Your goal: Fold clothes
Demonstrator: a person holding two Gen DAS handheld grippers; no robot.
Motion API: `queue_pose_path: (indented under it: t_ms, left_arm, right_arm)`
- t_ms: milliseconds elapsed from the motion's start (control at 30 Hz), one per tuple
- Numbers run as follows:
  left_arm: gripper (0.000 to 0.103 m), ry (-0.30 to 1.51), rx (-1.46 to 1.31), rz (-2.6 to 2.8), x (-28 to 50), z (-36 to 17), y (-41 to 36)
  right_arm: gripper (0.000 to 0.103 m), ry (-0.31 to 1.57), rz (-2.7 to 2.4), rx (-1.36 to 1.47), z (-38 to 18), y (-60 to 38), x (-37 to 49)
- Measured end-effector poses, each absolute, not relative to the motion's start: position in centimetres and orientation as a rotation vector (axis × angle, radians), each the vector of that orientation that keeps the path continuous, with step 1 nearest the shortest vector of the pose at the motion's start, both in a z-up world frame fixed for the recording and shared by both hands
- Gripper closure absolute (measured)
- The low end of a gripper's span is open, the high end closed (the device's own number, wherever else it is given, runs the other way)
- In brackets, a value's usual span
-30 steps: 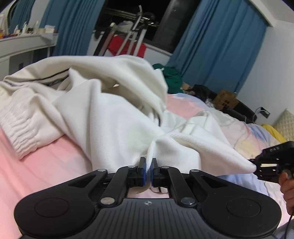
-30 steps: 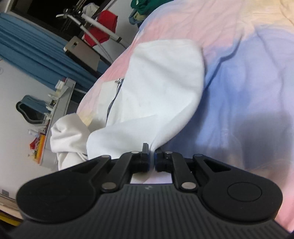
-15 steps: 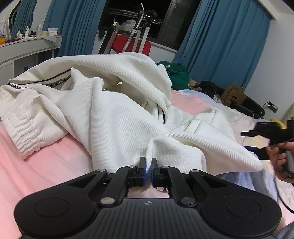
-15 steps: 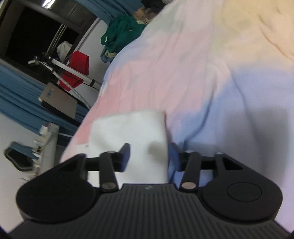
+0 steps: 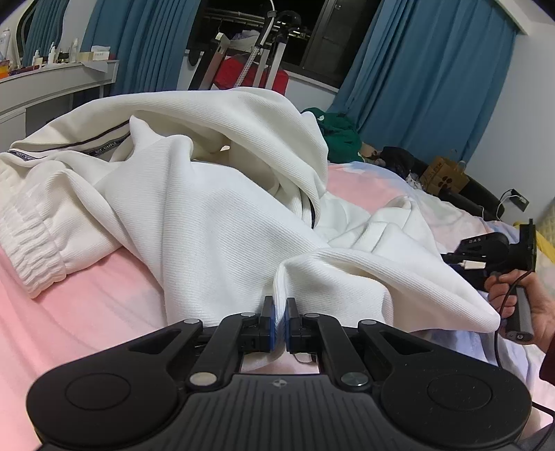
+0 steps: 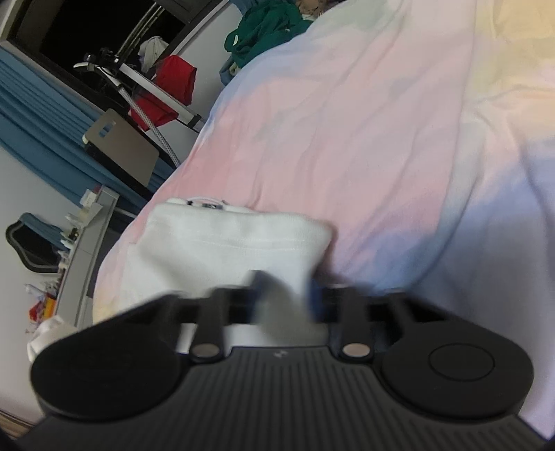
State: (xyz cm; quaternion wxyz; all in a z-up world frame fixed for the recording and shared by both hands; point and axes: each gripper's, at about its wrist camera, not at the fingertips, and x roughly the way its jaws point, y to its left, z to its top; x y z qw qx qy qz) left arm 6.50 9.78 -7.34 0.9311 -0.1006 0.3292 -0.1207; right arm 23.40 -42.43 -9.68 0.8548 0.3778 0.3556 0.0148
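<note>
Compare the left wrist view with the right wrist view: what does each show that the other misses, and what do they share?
Left wrist only: the white garment's elastic cuff, its striped band, the person's hand on the right tool's handle, and the left tool shut on a white fold. Right wrist only: a mirror on the wall and the right tool, blurred, closing around a white corner. Both: white garment, pastel bedsheet, green clothes, blue curtains.

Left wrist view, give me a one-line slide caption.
Left claw pinches a fold of the white garment on the pink bedsheet, with the right claw at its far corner.
</note>
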Motion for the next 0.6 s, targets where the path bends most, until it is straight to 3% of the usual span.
queue_pose_path:
  t_ms: [333,433,600]
  left_arm:
    - [0.096,0.576,-0.145,-0.274,5.4,-5.3,7.1]
    - [0.096,0.561,-0.118,-0.296,5.4,-5.2,6.2]
    - [0.091,0.549,-0.109,-0.355,5.2,-4.9,6.0]
  right_arm:
    - [0.097,0.320,-0.120,0.851,-3.3,-48.3,17.3]
    - [0.097,0.194,-0.244,0.901,-3.6,-51.6,14.2]
    - [0.097,0.173,-0.405,1.077,-6.9,-56.1,10.0]
